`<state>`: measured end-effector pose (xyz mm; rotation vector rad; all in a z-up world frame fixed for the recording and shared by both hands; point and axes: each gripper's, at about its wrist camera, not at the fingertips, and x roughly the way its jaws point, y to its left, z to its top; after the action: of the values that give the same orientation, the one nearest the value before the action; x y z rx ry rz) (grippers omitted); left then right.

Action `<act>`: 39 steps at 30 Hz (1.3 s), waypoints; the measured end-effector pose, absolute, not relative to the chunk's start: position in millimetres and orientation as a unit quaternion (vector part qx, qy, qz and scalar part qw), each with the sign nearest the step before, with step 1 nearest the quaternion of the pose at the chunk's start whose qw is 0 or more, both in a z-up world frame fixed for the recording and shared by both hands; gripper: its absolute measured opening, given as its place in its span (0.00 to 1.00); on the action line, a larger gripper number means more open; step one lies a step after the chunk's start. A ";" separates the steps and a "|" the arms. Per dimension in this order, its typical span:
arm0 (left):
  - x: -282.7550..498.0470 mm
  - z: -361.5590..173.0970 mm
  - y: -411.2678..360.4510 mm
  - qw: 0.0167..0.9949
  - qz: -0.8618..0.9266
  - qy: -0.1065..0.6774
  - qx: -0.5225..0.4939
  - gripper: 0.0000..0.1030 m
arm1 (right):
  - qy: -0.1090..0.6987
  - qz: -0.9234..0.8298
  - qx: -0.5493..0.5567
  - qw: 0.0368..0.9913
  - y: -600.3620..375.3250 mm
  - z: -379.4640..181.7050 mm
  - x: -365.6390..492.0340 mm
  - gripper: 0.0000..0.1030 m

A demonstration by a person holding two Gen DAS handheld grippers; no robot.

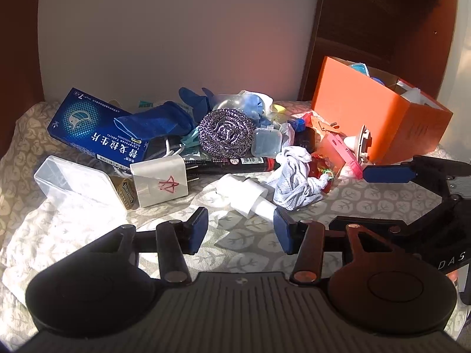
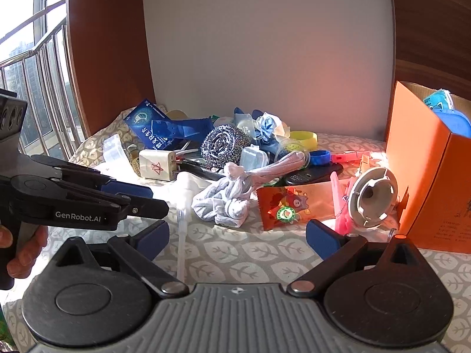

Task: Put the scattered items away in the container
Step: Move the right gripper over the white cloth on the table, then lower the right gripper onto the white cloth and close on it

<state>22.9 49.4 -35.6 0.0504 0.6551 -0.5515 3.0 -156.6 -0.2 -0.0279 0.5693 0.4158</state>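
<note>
Both grippers, the left gripper (image 1: 240, 232) and the right gripper (image 2: 238, 235), are black with blue-padded fingers (image 1: 197, 229), silver pivot screws and grey ribbed bases; the left's side reads "GenRobot.AI". A bare-skinned hand (image 2: 20, 250) shows.

The left claw (image 1: 240, 229) hangs open over the leaf-patterned cloth (image 1: 244, 253), near a white pump nozzle (image 1: 250, 197), with the orange box (image 1: 379, 111) far right.

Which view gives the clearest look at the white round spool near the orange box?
The right wrist view: the spool faces the camera, showing its round flange and hollow hub beside the orange box. The left wrist view shows it only edge-on, as a thin disc against the box, partly behind pink items.
</note>
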 end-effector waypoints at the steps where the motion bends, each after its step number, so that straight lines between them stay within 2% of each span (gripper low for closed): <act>1: 22.2 -33.3 48.2 0.911 -0.270 0.309 0.026 0.74 | 0.278 0.203 -0.016 0.939 -154.9 0.4 3.7 0.97; 5: 27.9 -27.9 35.9 0.916 -0.277 0.284 0.061 0.75 | 0.275 0.196 -0.012 0.941 -155.3 2.5 5.0 0.98; 6: 34.3 -30.2 35.2 0.913 -0.282 0.289 0.060 0.72 | 0.275 0.197 -0.009 0.941 -156.8 2.4 5.6 0.98; 8: 44.7 -35.0 35.0 0.905 -0.294 0.301 0.058 0.60 | 0.275 0.197 0.002 0.941 -160.9 2.5 5.4 0.98; 9: 49.1 -38.2 33.9 0.902 -0.298 0.307 0.064 0.50 | 0.275 0.196 0.006 0.941 -162.7 2.8 4.8 0.98; 10: 52.5 -42.1 33.2 0.898 -0.301 0.313 0.070 0.44 | 0.275 0.196 0.009 0.941 -163.9 3.0 4.1 0.98; 18: 45.6 -42.9 51.8 0.897 -0.308 0.315 0.032 0.42 | 0.268 0.208 0.023 0.940 -167.9 3.3 7.0 0.95; 20: 38.1 -39.8 57.8 0.900 -0.302 0.313 0.034 0.42 | 0.268 0.227 0.027 0.936 -163.7 3.1 10.9 0.84; 24: 29.0 -33.9 69.1 0.905 -0.292 0.309 0.029 0.42 | 0.269 0.258 -0.004 0.928 -146.9 1.8 23.4 0.41; 27: 31.0 -34.7 73.9 0.906 -0.283 0.313 0.021 0.42 | 0.253 0.253 -0.065 0.932 -133.5 1.3 30.3 0.41; 29: 33.1 -37.4 75.6 0.905 -0.280 0.319 0.016 0.42 | 0.247 0.247 -0.110 0.931 -126.6 -1.3 36.9 0.47; 32: 35.8 -41.2 74.1 0.904 -0.278 0.325 0.013 0.42 | 0.254 0.261 -0.132 0.922 -120.0 -8.3 43.4 0.49; 33: 36.2 -41.8 73.4 0.904 -0.277 0.325 0.013 0.42 | 0.255 0.268 -0.141 0.918 -117.1 -11.1 43.8 0.52; 34: 36.8 -42.3 72.7 0.904 -0.277 0.325 0.013 0.42 | 0.256 0.272 -0.150 0.915 -113.8 -13.7 43.9 0.62; 35: 37.2 -42.8 72.5 0.904 -0.277 0.325 0.013 0.42 | 0.263 0.277 -0.163 0.910 -109.3 -16.9 44.5 0.64; 37: 37.6 -44.1 73.5 0.904 -0.277 0.324 0.011 0.42 | 0.259 0.276 -0.185 0.907 -103.2 -22.4 43.2 0.60; 38: 38.5 -44.7 73.7 0.904 -0.278 0.325 0.007 0.42 | 0.263 0.280 -0.181 0.906 -103.1 -22.6 44.8 0.54; 39: 39.3 -44.8 74.1 0.904 -0.278 0.324 0.003 0.42 | 0.266 0.285 -0.169 0.905 -105.6 -22.3 46.2 0.43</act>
<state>39.3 74.1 -44.8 0.0056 0.6703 -0.5748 46.2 -105.6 -22.3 -0.3485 0.5501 0.5883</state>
